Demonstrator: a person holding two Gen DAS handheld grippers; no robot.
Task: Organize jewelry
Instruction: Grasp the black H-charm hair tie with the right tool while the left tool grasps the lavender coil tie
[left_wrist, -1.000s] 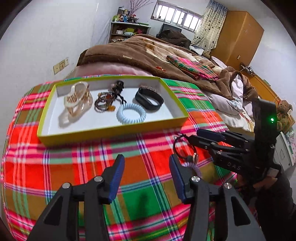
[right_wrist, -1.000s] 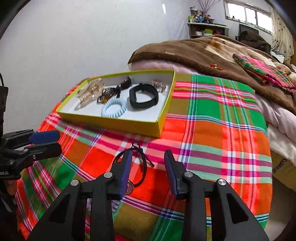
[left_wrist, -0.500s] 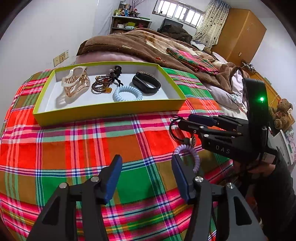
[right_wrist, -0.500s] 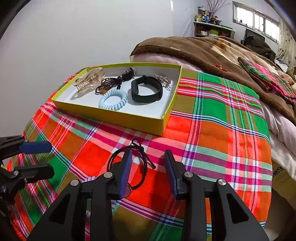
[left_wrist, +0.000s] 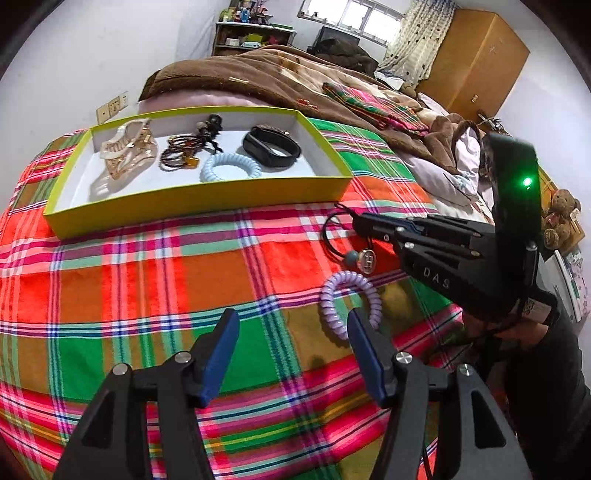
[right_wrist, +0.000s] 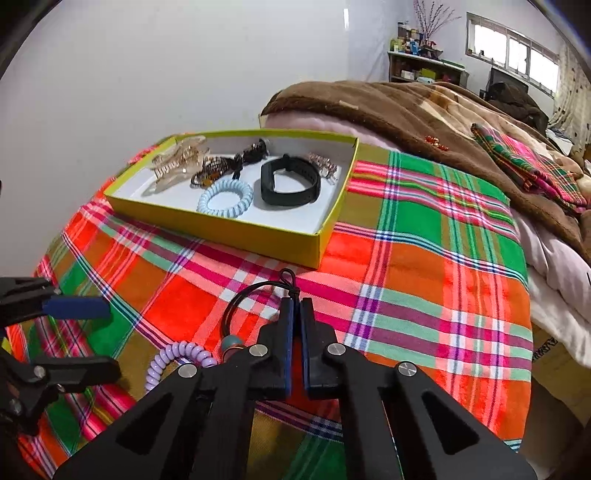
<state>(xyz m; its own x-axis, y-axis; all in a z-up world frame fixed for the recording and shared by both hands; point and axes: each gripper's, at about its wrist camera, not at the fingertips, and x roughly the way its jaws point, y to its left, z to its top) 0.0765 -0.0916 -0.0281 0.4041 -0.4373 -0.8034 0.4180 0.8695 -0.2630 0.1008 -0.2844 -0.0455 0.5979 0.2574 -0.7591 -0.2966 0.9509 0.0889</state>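
A red, green and orange plaid cloth (left_wrist: 155, 280) is being shown under a yellow-green tray (left_wrist: 199, 206) with a white floor. A pale blue coil tie (left_wrist: 231, 167), a black band (left_wrist: 271, 146) and an amber clip (left_wrist: 127, 153) are being displayed inside; a lilac coil tie (left_wrist: 349, 295) is being seen outside.

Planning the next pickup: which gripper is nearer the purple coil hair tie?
Left. The left gripper, jaws opening, has one finger at the purple coil hair tie; the right gripper is beyond it, shut on the black cord bracelet.
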